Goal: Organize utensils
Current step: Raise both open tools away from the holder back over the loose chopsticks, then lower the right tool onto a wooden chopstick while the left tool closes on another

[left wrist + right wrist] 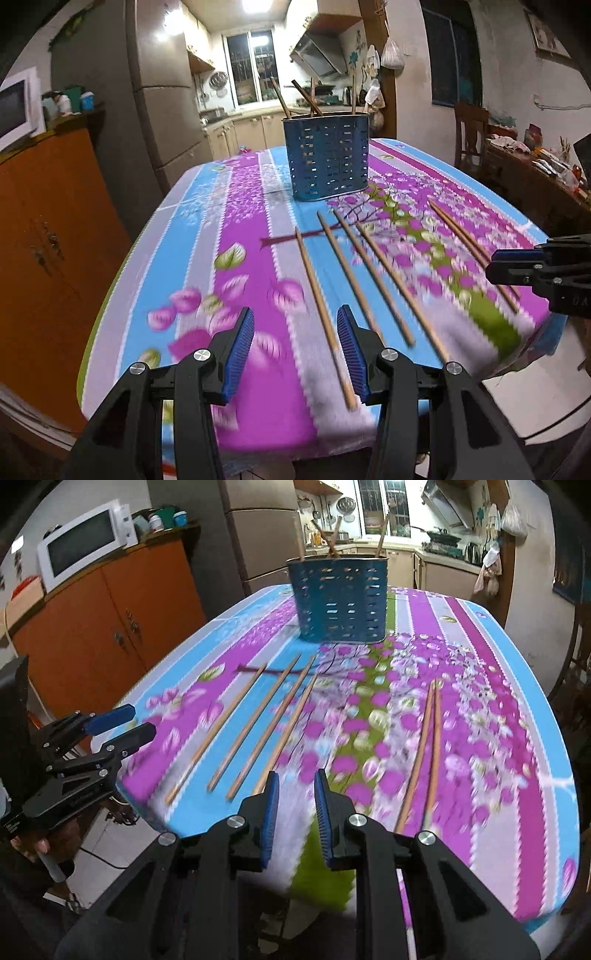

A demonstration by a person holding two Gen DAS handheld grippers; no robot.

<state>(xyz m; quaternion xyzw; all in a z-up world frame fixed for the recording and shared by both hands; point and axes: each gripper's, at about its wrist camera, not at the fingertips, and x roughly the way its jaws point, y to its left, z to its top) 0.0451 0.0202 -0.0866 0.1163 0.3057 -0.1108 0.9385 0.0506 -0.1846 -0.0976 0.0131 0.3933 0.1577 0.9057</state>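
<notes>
- Six chopsticks (321, 295) lie loose on floral tablecloth (243, 258) — before blue holder (327, 157).
- Left gripper (295, 354): jaws moderately apart, empty.
- Right gripper (295, 823): jaws narrow, empty.

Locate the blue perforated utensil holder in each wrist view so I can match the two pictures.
Left wrist view: the utensil holder stands upper centre, at the table's far end, beyond the loose chopsticks.
Right wrist view: the utensil holder stands top centre, again past the chopsticks.
Shared landmark: the pair of chopsticks lying close together, right of the four spread ones.
</notes>
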